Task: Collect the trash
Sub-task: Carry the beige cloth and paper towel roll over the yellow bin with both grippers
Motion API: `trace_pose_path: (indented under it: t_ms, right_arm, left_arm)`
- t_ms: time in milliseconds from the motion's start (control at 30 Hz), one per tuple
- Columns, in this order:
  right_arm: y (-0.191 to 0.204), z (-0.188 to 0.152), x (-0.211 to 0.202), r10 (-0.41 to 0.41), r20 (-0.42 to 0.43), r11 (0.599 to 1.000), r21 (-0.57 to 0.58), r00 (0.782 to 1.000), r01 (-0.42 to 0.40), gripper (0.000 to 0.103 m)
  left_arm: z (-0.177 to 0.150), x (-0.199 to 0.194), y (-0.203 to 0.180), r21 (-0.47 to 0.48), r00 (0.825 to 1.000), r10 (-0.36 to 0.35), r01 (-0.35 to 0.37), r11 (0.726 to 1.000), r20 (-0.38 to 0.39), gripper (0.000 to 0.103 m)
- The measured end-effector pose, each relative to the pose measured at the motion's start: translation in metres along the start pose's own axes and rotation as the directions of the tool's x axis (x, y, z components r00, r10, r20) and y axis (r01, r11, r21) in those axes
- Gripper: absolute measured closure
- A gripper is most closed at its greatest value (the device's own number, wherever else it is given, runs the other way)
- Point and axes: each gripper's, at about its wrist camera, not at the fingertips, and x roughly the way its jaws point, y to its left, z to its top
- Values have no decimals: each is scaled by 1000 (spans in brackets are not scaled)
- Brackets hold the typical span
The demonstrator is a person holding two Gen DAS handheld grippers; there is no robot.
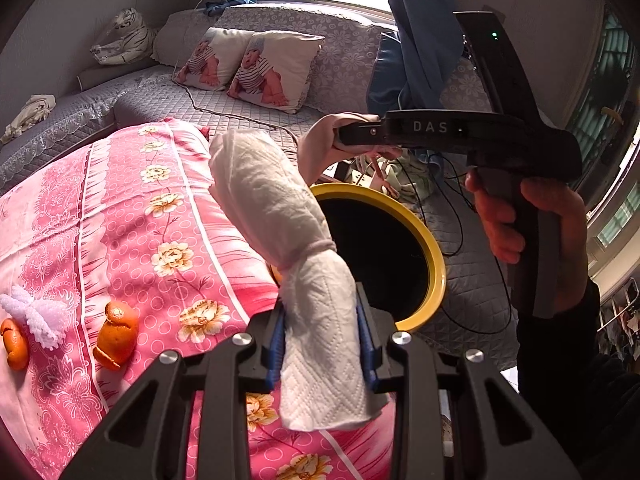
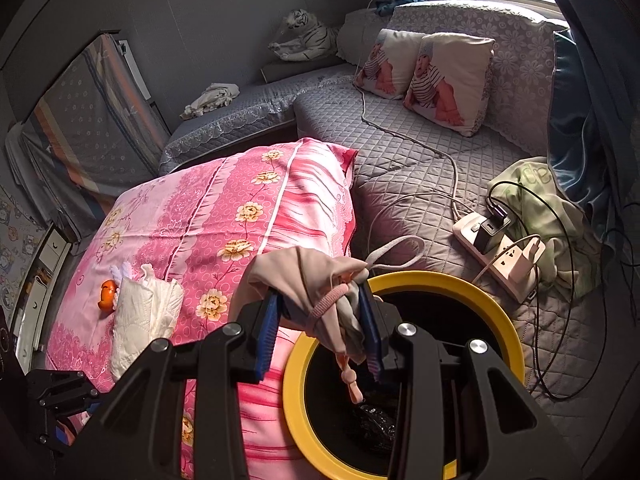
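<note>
My left gripper (image 1: 321,300) is shut on a rolled white paper-towel bundle (image 1: 272,200) tied with a pink band. It holds the bundle over the pink floral sheet (image 1: 140,220), just left of the yellow-rimmed black bin (image 1: 436,264). The right gripper (image 1: 344,136), held by a hand, hovers beyond the bin. In the right wrist view my right gripper (image 2: 320,296) is shut on a beige cloth wad (image 2: 316,272) with a pink hair band. The wad hangs over the bin's yellow rim (image 2: 296,380). The white bundle (image 2: 140,312) shows at the left.
Two orange peels (image 1: 116,336) (image 1: 16,346) and a white lacy scrap (image 1: 36,316) lie on the pink sheet. A power strip (image 2: 500,248) with plugs and cables and a green cloth (image 2: 552,216) lie on the grey quilt right of the bin. Cushions (image 2: 448,80) lean at the back.
</note>
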Motion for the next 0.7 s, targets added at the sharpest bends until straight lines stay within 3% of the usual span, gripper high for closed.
trace_pose_path:
  t_ms: [700]
  right_arm:
    - [-35,-5,-23,-57,42,997,53,998,54,69]
  left_arm:
    - [15,38,-28,59,998,-45,47,997,-40,75]
